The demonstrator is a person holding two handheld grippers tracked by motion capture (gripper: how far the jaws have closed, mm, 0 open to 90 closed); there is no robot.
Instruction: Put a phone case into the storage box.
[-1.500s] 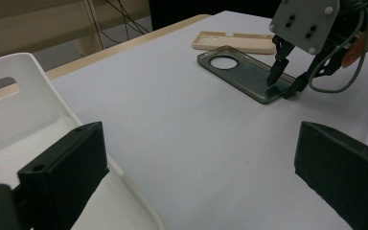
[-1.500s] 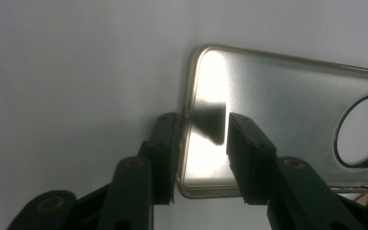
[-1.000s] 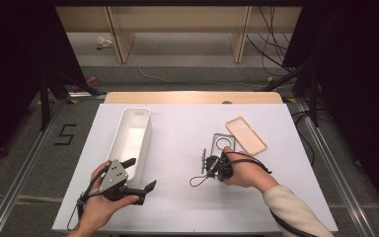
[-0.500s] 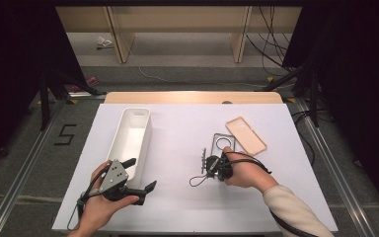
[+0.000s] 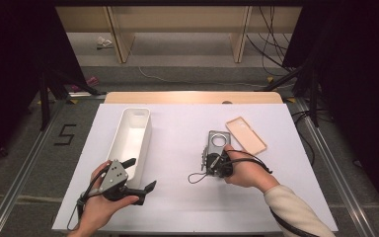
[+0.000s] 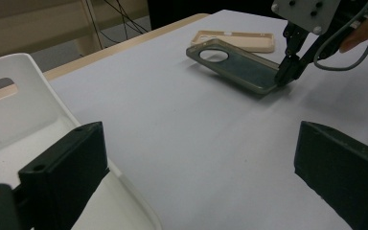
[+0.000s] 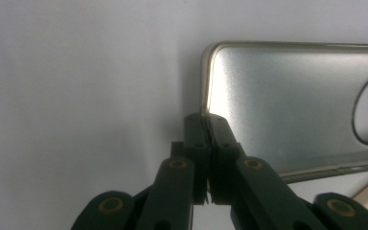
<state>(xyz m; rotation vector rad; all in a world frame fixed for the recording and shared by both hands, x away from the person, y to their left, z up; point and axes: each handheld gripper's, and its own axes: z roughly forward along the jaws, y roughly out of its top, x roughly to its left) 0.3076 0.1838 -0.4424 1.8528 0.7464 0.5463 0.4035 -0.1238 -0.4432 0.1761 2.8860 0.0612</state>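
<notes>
A grey see-through phone case [image 5: 217, 142] lies at the table's middle right, its camera hole at the far end. My right gripper [image 5: 209, 157] has just been closing and is shut on the case's near corner [image 7: 287, 100]; its fingertips [image 7: 199, 129] pinch the rim. In the left gripper view the grey case [image 6: 239, 64] tilts, its held end off the table under the right gripper [image 6: 282, 79]. A beige phone case [image 5: 246, 134] lies flat just beyond. My left gripper [image 5: 139, 174] stands open and empty at the front left, one jaw over the near end of a white bin [image 5: 119, 133].
The long white bin [image 6: 24, 105] is empty and runs front to back on the left half of the white table [image 5: 177, 123]. The right gripper's cable [image 5: 195, 177] loops on the table near the hand. Shelving and cables stand on the floor beyond the far edge.
The right gripper's jaws have drawn together on the grey case's corner. Both hands have stayed where they were.
</notes>
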